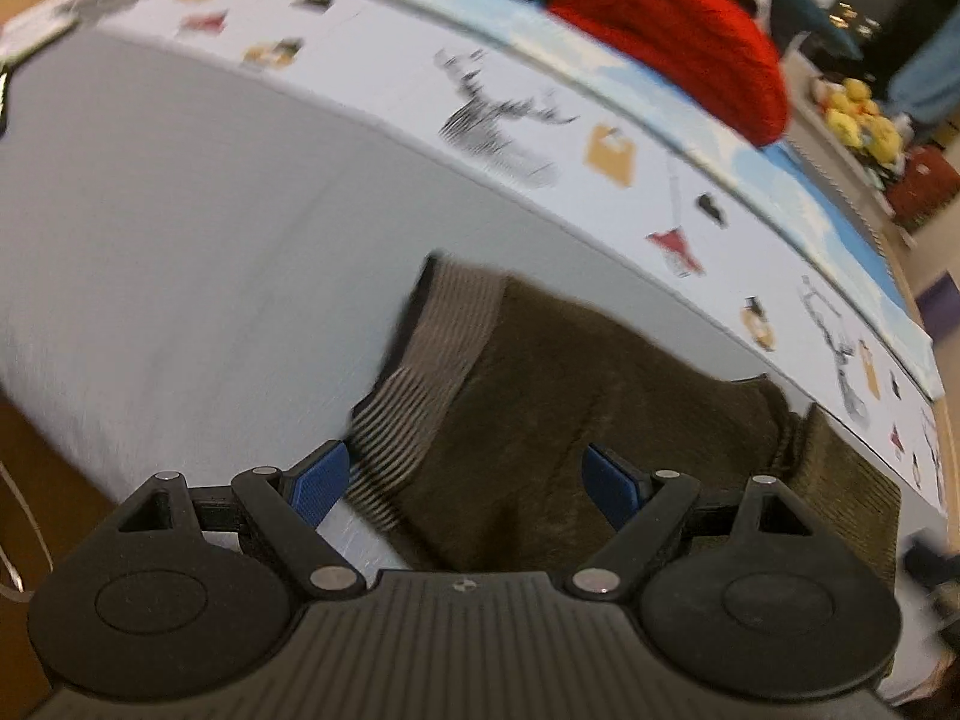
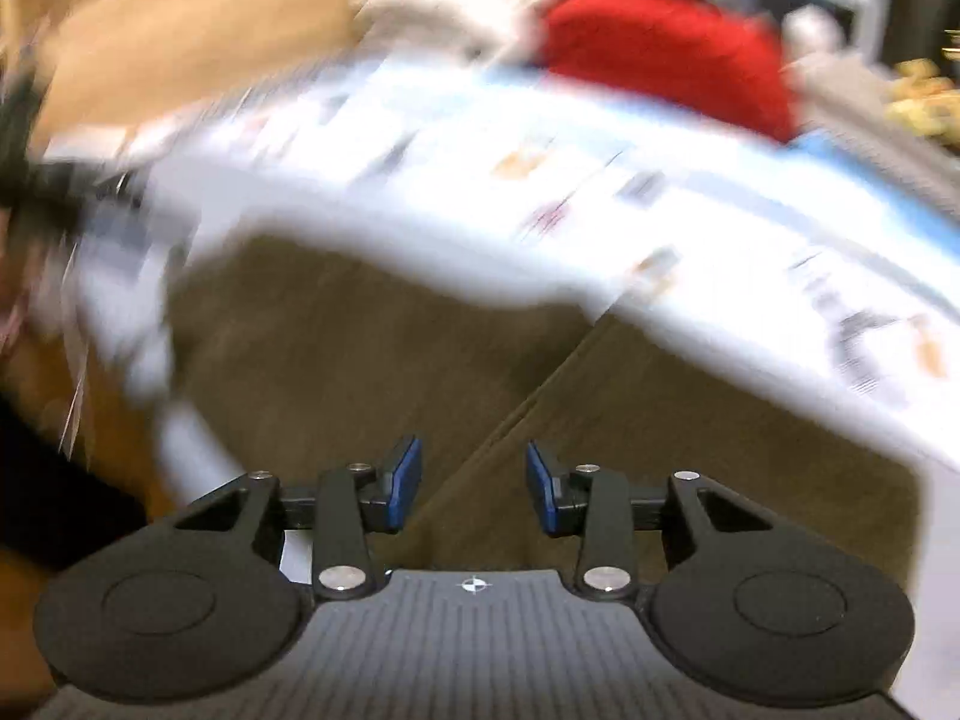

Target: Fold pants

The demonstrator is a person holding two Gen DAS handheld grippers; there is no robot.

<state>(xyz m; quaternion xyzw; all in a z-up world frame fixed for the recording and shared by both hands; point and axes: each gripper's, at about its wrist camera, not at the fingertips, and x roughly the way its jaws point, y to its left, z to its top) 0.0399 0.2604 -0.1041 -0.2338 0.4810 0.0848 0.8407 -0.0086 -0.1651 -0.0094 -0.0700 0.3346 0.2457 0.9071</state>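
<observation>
Olive-brown pants lie on a pale grey-white surface. A ribbed striped band marks their left end in the left wrist view. My left gripper is open just above the pants, its blue pads either side of the fabric near the ribbed band. In the blurred right wrist view the pants fill the middle, with a folded edge running diagonally. My right gripper is open over that edge, holding nothing.
A printed light-blue sheet with small pictures borders the surface at the back. A red knitted garment lies beyond it, also in the right wrist view. Yellow items sit at far right. Brown floor shows at left.
</observation>
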